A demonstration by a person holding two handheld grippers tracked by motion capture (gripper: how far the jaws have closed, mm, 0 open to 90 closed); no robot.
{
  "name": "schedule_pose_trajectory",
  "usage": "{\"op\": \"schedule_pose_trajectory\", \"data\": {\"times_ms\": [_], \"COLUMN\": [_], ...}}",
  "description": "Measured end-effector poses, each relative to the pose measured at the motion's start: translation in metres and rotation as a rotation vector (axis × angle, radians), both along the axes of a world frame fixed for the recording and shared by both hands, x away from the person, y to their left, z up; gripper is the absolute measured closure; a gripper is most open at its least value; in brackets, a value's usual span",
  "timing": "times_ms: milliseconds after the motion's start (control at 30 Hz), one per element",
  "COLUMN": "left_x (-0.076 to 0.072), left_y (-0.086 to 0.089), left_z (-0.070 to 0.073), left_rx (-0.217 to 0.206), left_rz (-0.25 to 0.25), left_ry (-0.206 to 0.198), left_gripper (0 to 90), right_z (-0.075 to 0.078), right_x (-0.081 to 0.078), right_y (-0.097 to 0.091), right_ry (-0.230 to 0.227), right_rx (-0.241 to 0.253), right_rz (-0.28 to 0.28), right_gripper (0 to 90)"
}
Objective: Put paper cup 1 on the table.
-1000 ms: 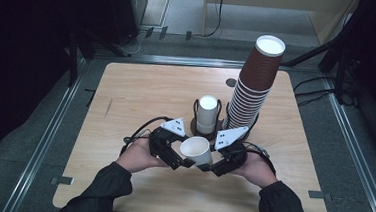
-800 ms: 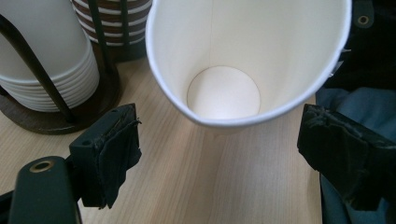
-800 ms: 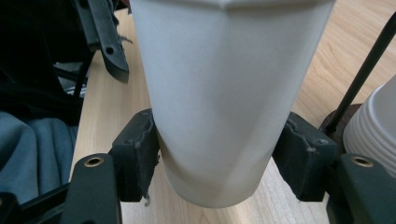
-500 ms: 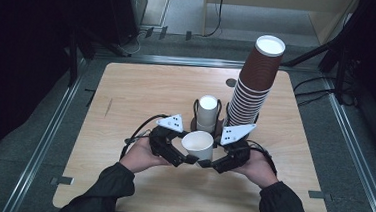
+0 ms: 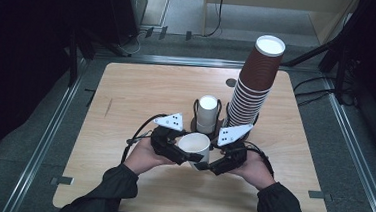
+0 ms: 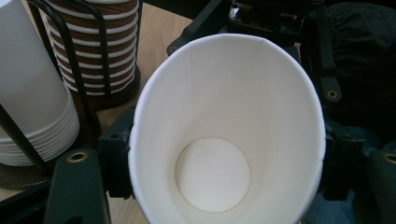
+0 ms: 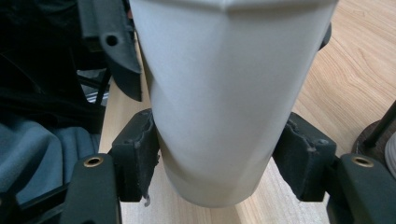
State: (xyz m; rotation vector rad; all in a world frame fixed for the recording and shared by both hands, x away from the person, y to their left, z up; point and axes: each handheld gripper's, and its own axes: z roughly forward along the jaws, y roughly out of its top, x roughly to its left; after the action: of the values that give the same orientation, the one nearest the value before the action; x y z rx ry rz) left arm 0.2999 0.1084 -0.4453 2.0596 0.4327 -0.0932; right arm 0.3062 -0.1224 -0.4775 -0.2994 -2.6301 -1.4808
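Note:
A white paper cup (image 5: 193, 145) hangs over the near part of the wooden table (image 5: 137, 92), between both hands. My left gripper (image 5: 183, 155) has just been closing its jaws on the cup. In the left gripper view the cup (image 6: 224, 140) faces me with its mouth squeezed oval, and the left gripper (image 6: 224, 168) presses a black pad (image 6: 116, 158) on each side. My right gripper (image 5: 204, 163) holds the cup lower down. In the right gripper view the cup's base (image 7: 215, 116) sits clamped in the right gripper (image 7: 217, 161).
A tall stack of brown cups (image 5: 256, 86) leans at the back right. Beside it, a stack of white cups (image 5: 207, 112) stands in a black wire holder (image 5: 196, 109), just behind the grippers. The table has a small hole (image 5: 231, 82). Metal rails run along both table sides.
The left gripper's jaws have drawn in onto the white cup, which sits a little more upright between the grippers. Both hands stay where they were.

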Motion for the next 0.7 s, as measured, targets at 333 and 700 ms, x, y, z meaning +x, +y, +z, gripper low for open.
{"op": "schedule_pose_trajectory", "data": {"times_ms": [333, 700], "left_x": [0.000, 0.003], "left_y": [0.003, 0.021], "left_z": [0.000, 0.004], "left_rx": [0.036, 0.064], "left_rz": [-0.017, 0.035], "left_ry": [-0.010, -0.015], "left_gripper": [34.4, 33.3], "right_z": [0.000, 0.002], "right_x": [0.000, 0.002], "right_y": [0.000, -0.006], "right_ry": [0.024, 0.012], "right_rx": [-0.027, -0.076], "right_rz": [-0.003, -0.057], "right_gripper": [34.0, 24.4]}}
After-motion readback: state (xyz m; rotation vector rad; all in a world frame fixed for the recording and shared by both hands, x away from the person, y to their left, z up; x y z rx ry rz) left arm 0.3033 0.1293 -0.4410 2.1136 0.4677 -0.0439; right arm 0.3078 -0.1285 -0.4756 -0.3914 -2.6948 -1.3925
